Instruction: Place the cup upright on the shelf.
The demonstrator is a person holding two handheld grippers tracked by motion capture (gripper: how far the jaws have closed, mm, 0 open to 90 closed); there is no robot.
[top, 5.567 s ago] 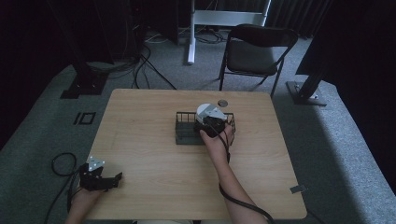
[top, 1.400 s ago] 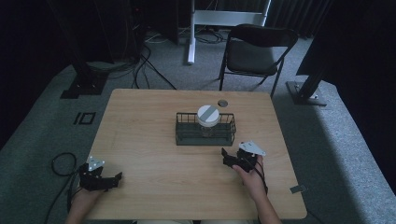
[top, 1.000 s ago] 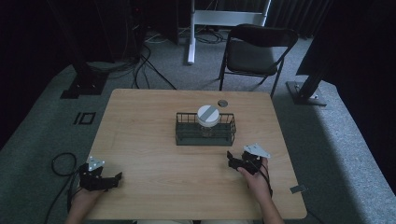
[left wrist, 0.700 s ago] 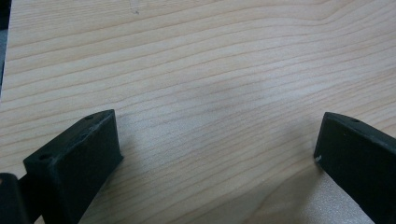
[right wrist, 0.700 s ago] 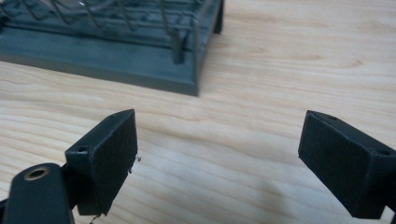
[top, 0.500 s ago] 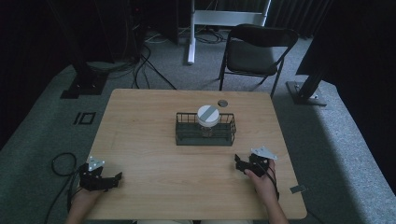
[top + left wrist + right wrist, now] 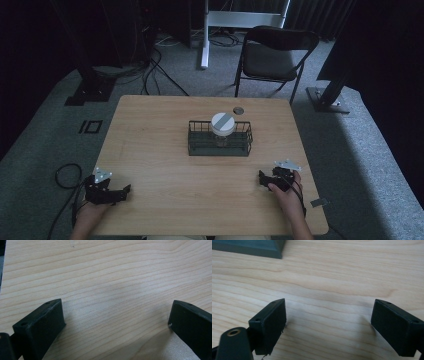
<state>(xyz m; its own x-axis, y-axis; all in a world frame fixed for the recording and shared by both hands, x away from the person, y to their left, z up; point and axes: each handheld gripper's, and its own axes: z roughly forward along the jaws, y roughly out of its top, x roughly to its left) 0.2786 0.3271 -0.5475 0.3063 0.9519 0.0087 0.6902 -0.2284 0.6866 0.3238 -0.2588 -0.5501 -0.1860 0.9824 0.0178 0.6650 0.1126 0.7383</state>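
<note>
A dark wire basket [image 7: 220,150] stands at the middle of the wooden table [image 7: 160,130]. Inside it a jar with a white and grey lid [image 7: 222,123] stands upright. My left gripper [image 7: 125,189] rests at the table's near left corner, open, with bare wood between its jaws [image 7: 117,315]. My right gripper [image 7: 261,176] lies near the right front edge, open and holding nothing, well apart from the basket. In the right gripper view my right gripper [image 7: 328,315] hovers over bare wood, and a corner of the basket's base [image 7: 249,247] shows at the top left.
A small dark round disc [image 7: 238,110] lies on the table behind the basket. A black folding chair [image 7: 272,55] stands beyond the far edge. Cables [image 7: 65,172] trail on the grey carpet at the left. A stand base [image 7: 325,100] sits right of the table.
My right gripper let go of the jar in the basket and drew back to the table's right front, open. The left gripper has stayed put.
</note>
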